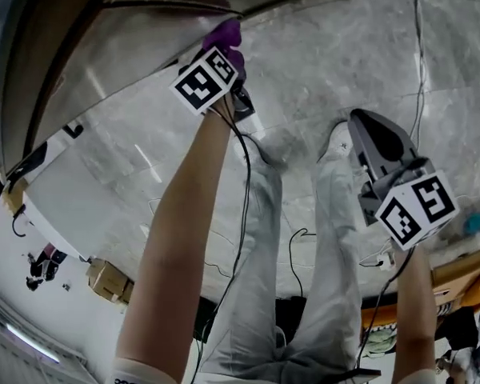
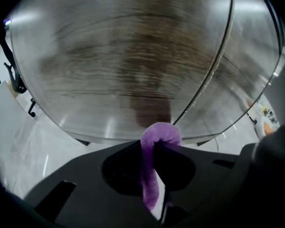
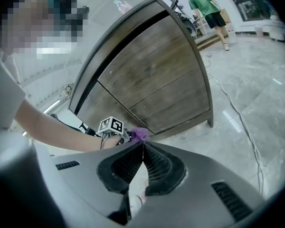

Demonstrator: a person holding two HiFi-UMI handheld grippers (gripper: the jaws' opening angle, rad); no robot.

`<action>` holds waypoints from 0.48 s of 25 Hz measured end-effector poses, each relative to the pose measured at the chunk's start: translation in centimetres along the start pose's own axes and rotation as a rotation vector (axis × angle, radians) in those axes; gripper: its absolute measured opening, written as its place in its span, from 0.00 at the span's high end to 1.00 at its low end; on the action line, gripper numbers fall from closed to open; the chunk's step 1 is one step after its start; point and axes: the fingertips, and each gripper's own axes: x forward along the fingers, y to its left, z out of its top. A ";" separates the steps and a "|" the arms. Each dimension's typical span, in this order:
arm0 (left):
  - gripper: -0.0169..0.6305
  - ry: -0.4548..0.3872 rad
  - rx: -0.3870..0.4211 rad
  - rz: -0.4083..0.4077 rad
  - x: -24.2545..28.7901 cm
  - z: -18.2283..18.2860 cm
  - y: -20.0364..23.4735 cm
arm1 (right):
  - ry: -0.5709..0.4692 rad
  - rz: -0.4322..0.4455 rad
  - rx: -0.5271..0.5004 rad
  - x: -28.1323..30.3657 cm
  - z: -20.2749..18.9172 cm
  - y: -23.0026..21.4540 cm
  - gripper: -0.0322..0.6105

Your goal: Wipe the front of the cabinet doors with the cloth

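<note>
The left claw (image 2: 155, 144) is clamped on a purple cloth (image 2: 160, 133). A fold bulges past the tips, so that soft fabric rather than plastic meets the wood. It is held low against the cabinet doors (image 2: 133, 65), near their bottom edge and just beside a dark seam (image 2: 213, 75), a sensible spot for a wiping stroke. The door face is smeared with blur here, so the cloth probably touches it, though contact cannot be confirmed. The right claw (image 3: 142, 145) is closed on nothing and held over the floor (image 3: 247, 127), well apart from the cabinet (image 3: 152, 75), likely to keep it out of the way. The head view cuts off most of the cabinet.
</note>
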 end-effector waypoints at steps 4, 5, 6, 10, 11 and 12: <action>0.89 0.047 -0.018 -0.079 2.0 -0.5 -1.3 | -0.032 -0.044 0.036 0.0 -1.2 -1.1 0.91; 0.89 0.044 -0.014 -0.084 2.3 -0.2 -1.0 | -0.037 -0.052 0.037 0.1 -1.5 -1.0 0.91; 0.89 0.038 -0.013 -0.085 2.5 0.1 -0.5 | -0.042 -0.059 0.037 0.4 -1.8 -0.9 0.91; 0.89 0.015 -0.069 -0.075 3.3 1.3 3.2 | -0.068 -0.077 0.032 2.1 -3.1 -0.1 0.91; 0.89 0.017 -0.078 -0.076 3.3 1.4 4.3 | -0.074 -0.081 0.032 2.7 -3.4 0.2 0.91; 0.89 0.021 -0.081 -0.077 3.4 1.4 5.4 | -0.079 -0.085 0.032 3.3 -3.8 0.6 0.91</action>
